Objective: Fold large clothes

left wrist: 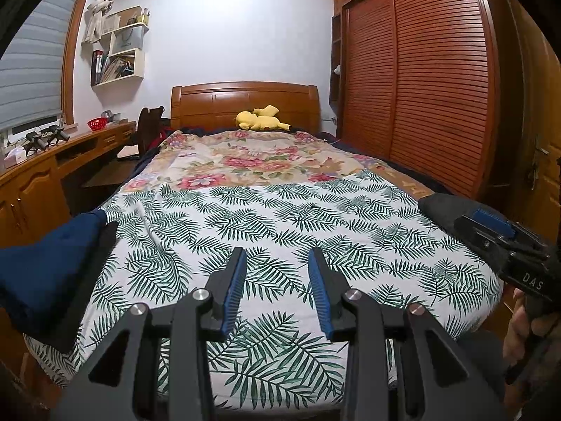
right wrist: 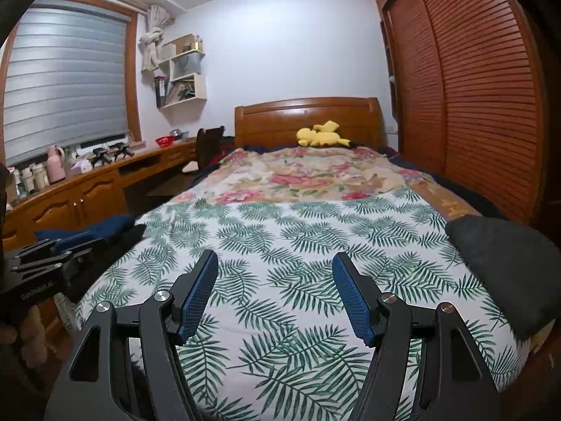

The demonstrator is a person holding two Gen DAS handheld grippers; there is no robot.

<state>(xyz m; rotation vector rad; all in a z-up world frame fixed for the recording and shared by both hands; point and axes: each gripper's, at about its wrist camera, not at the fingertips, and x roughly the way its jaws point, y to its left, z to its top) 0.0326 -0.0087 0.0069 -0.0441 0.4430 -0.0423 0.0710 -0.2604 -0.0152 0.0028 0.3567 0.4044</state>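
I am holding my left gripper point(left wrist: 277, 270) and right gripper point(right wrist: 275, 273) unclenched and empty over the leaf-print sheet point(left wrist: 280, 217). The navy garment point(left wrist: 38, 266) is lying left, nearer my left hand; the dark garment point(right wrist: 501, 263) is lying right.

A bedroom in a home: a wide bed point(left wrist: 280, 210) with a carved wooden headboard point(left wrist: 245, 105), spread with a palm-leaf sheet point(left wrist: 298, 245) and a floral quilt point(left wrist: 252, 158), a yellow plush toy point(left wrist: 261, 119) at its head. A louvred wooden sliding wardrobe point(left wrist: 420, 87) lines one wall; a long wooden desk point(right wrist: 105, 182) runs under the blinded window point(right wrist: 66, 80), with white wall shelves point(right wrist: 186, 73) above.
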